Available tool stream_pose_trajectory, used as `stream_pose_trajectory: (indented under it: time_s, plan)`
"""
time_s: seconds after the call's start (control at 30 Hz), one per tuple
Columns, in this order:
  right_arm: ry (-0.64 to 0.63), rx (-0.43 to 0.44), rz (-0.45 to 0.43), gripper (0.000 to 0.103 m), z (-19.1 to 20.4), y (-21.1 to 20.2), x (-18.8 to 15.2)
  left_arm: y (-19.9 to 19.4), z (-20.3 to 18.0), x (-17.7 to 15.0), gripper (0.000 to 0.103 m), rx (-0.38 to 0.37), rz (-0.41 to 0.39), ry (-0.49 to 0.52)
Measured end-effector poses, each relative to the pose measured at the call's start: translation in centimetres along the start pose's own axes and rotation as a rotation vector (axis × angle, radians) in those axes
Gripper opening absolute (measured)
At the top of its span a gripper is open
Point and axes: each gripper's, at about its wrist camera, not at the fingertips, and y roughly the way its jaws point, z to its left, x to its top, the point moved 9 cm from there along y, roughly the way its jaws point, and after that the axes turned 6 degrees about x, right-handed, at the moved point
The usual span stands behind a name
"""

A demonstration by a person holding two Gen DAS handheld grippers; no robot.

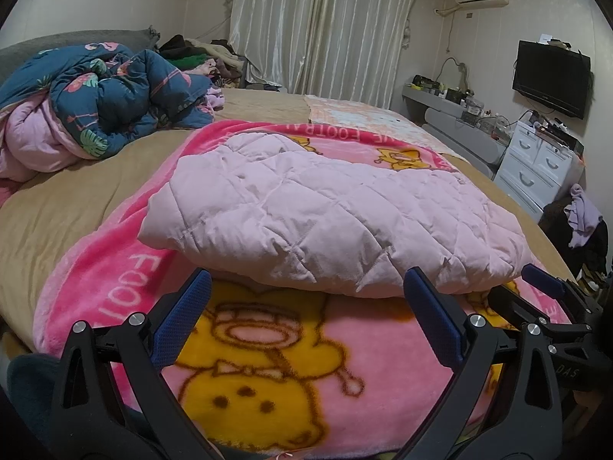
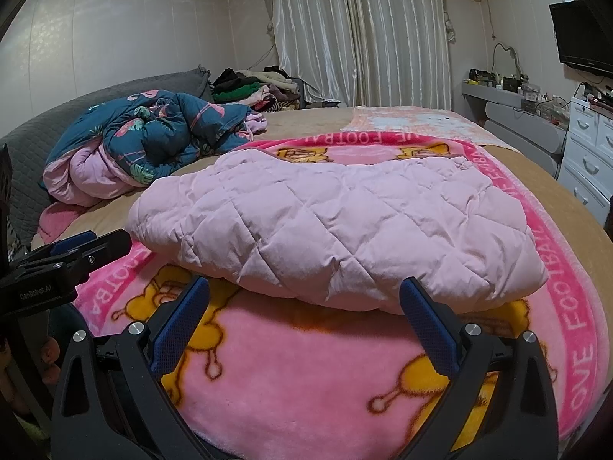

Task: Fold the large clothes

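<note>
Left gripper point(image 1: 306, 299): jaws spread wide, nothing held, poised just short of the near hem of the quilted pink jacket point(image 1: 325, 214). Jacket is seen lying folded into a puffy slab at centre of the pink cartoon blanket point(image 1: 268, 375) on the bed, its bulk at 12 o'clock from both grippers.

Handling, as judged: padded, light, soft and springy; smooth shell likely slippery, so folds may puff back open. Hold is best taken at the near corners, at 10 and 2 o'clock, pinching all layers together.

Right gripper point(image 2: 304, 301): jaws likewise wide apart and empty, at the near hem.

Writing: "FOOTBALL" and part of "LOVE" read on the blanket border; "GenRobot.AI" on the left gripper's body, seen at 9 o'clock in the right view.
</note>
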Motion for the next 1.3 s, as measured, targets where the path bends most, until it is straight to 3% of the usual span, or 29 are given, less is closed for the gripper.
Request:
stream_pose_trajectory:
  time_s: [1.3]
  plan:
    - [-0.006, -0.009, -0.004, 0.099, 0.18, -0.05, -0.02, -0.08, -0.06, -0.15, 0.094, -0.001, -0.001, 0.006]
